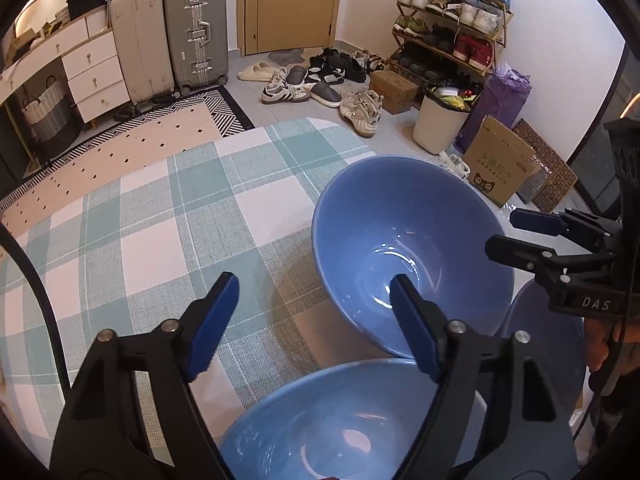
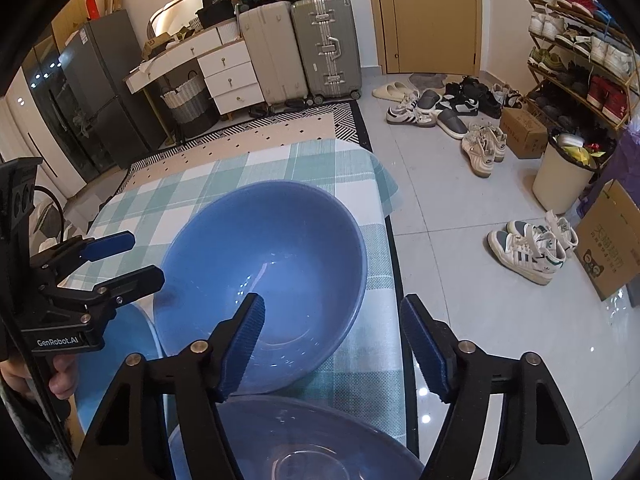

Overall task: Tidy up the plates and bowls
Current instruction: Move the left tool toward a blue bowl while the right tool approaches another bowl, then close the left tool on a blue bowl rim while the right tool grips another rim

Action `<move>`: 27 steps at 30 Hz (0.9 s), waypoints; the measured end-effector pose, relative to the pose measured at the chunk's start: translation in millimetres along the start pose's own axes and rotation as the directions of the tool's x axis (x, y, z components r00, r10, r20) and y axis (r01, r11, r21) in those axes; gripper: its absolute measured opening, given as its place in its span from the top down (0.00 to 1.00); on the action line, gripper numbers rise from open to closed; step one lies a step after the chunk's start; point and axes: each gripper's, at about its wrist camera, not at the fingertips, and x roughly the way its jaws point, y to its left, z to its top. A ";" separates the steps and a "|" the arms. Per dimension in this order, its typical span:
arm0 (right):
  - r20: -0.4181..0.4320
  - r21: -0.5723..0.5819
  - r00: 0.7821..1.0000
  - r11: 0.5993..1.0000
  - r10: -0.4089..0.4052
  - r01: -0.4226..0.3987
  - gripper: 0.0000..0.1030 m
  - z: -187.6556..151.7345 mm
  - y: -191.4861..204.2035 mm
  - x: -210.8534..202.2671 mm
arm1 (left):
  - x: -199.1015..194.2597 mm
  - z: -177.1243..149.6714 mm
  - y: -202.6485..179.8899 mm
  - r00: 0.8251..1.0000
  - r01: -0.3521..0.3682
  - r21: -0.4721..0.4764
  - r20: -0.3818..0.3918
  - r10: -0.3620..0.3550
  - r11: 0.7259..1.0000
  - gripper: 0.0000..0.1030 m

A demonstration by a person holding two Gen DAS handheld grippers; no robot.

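Both grippers, left (image 1: 314, 326) and right (image 2: 332, 346), are open; the far bowl (image 2: 264, 264) might slip off the counter (image 1: 160, 216) if squeezed badly.

Checked tablecloth (image 1: 160, 220), table, blue bowls (image 1: 412, 248)

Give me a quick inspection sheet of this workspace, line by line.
Surface: checked tablecloth on the table.
Job's things: large blue bowl; second blue bowl nearer; a blue dish below the right one.
Clutter: nothing seen on the cloth.
Grippers: left hand-held gripper and right hand-held gripper both open, gripping nothing.
Cables: black cable behind the left one.
Surroundings: suitcases, shoe rack, bin, cardboard box.
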 end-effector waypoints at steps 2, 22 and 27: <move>-0.016 -0.005 1.000 1.000 -0.002 0.002 0.42 -0.1 1.5 5.0 | 4.2 -0.3 -1.0 1.000 -0.003 0.001 -0.009 0.003 1.000 0.33; -0.015 -0.058 0.998 0.996 -0.064 0.063 0.74 -0.8 3.4 10.0 | 24.1 1.8 -10.6 0.998 0.012 0.022 -0.057 -0.011 1.000 0.86; -0.010 -0.053 0.998 0.997 -0.062 0.061 0.75 -1.5 4.5 8.2 | 22.1 1.5 -13.4 0.999 0.001 0.029 -0.047 0.001 1.000 0.87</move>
